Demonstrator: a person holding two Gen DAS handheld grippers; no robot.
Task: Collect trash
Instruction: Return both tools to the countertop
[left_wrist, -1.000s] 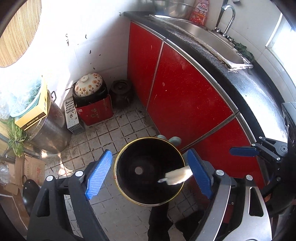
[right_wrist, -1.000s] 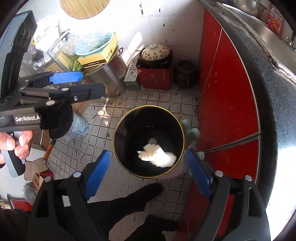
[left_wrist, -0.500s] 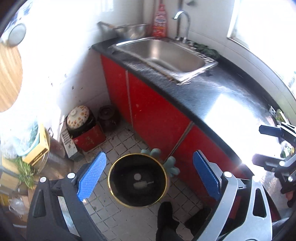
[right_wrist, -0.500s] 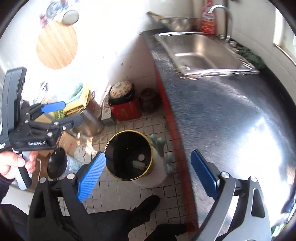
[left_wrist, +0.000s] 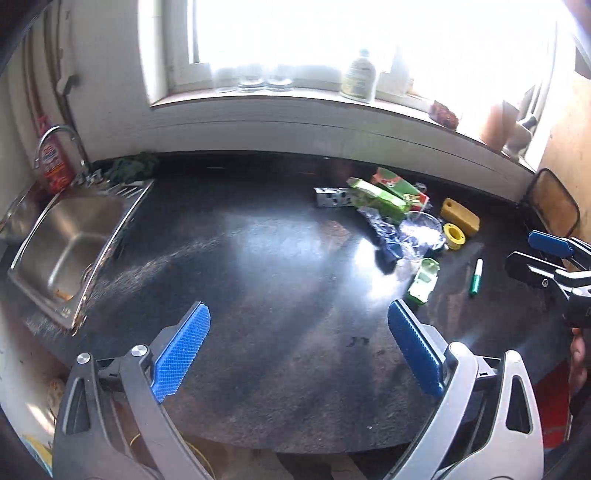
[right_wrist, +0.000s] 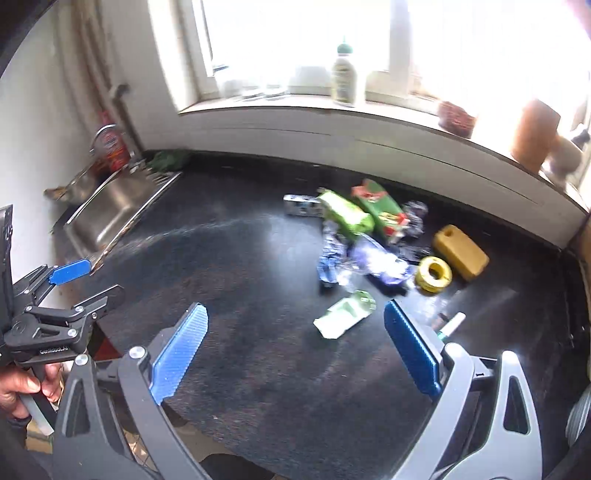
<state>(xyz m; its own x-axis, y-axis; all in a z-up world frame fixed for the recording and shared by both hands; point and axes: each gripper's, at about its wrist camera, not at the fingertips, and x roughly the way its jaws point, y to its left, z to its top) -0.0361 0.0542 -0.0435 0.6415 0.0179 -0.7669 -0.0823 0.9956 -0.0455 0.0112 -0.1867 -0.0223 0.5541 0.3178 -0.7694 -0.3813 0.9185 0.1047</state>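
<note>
Trash litters black countertop beneath bright window, beside sink.

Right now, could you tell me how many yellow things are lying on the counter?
2: a yellow block at the right end of the trash pile, and a yellow ring-shaped roll beside it, toward the counter's front. Others may hide under the wrappers.

Counter black, speckled. Wrappers green with red. Sponge yellow; tape roll yellow. Marker green, white tip. Gripper pads blue, fine mesh texture.
</note>
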